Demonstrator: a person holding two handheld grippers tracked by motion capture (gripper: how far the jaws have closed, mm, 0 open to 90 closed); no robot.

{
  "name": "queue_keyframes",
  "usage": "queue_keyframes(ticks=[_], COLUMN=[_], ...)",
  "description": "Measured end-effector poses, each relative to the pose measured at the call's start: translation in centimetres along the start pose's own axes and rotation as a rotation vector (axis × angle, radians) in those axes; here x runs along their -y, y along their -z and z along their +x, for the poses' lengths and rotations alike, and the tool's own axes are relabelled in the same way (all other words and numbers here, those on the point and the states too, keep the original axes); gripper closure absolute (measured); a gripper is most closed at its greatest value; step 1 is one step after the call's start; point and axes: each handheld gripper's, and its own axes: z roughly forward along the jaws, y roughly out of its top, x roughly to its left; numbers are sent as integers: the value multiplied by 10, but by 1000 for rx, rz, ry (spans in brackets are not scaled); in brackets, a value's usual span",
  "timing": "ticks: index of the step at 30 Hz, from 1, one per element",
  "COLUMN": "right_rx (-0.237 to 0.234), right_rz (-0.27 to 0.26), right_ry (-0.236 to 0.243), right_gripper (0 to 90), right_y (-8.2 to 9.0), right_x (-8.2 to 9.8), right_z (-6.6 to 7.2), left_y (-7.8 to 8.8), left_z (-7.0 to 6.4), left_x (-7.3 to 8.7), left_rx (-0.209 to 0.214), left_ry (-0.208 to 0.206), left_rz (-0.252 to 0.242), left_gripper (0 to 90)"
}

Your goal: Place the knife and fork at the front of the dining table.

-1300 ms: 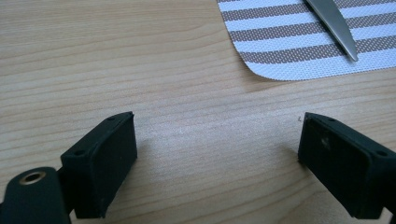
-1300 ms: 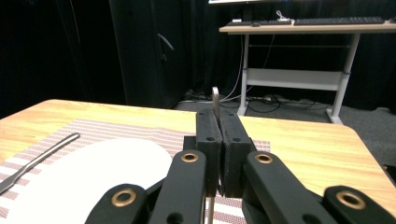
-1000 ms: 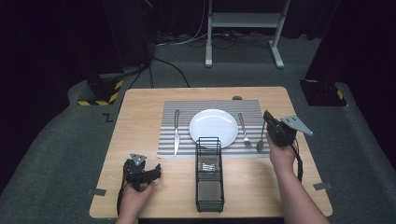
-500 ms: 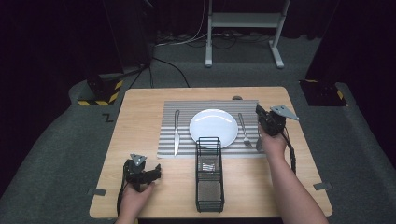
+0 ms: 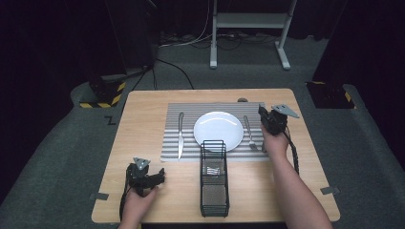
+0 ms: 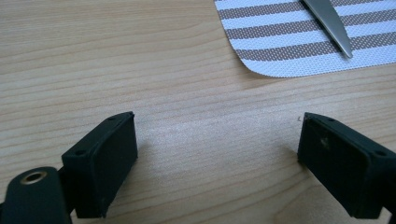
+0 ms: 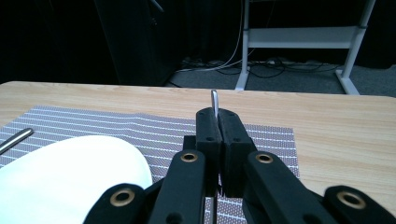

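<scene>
cutlery is being handled at a pale, wood-grained table (image 5: pixel 143 119), where a person is gripping a black two-jaw tool in each hand. the right gripper (image 7: pixel 218 116) is standing over the right edge of a grey-and-white striped woven placemat (image 5: pixel 181 107), its flat rubbery pads pressed fully together and pinching a slim, rounded metal handle (image 7: pixel 214 100) whose polished tip is poking up just above them; which utensil it belongs to is not showing. in the high view that gripper (image 5: pixel 263 112) is hovering just beside a steel fork (image 5: pixel 250 132) lying to the right of a smooth, round white plate (image 5: pixel 218 130). a long table knife (image 5: pixel 180 136) is lying on the mat to the plate's left. a narrow black wire basket (image 5: pixel 213 181) is sitting on the near side, its far end overlapping the plate's rim. the left gripper (image 5: pixel 160 175) is resting low at the near left, its blocky jaws spread wide over bare wood and holding nothing, well apart from the knife's pointed blade (image 6: pixel 329 23).
</scene>
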Motion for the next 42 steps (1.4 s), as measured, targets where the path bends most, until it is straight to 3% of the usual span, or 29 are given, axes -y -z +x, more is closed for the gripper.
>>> queue_keyframes(ticks=[7,12,16,25,30,36,42], right_rx=[7,15,19,30,46,44,36], right_rz=[2,33,59,112,120,137,112], right_ry=[-14,-14,-53,-21,-35,-47,18], right_gripper=[879,873,874,864,853,793,765], right_y=[-4,-12,-19,-31,-33,-29,-8], right_x=[1,2,0,4,4,4,-2], right_z=[-5,-7,-13,-12,-15,-17,-8], left_y=[0,0,0,0,0,0,0], left_z=[0,0,0,0,0,0,-1], left_x=[0,0,0,0,0,0,0], left_rx=[-1,-1,-1,-1,1,0,2], left_ry=[1,1,1,1,2,0,2], left_rz=[-1,-1,-2,-1,-2,-2,-2], left_gripper=[120,120,120,120,120,120,120])
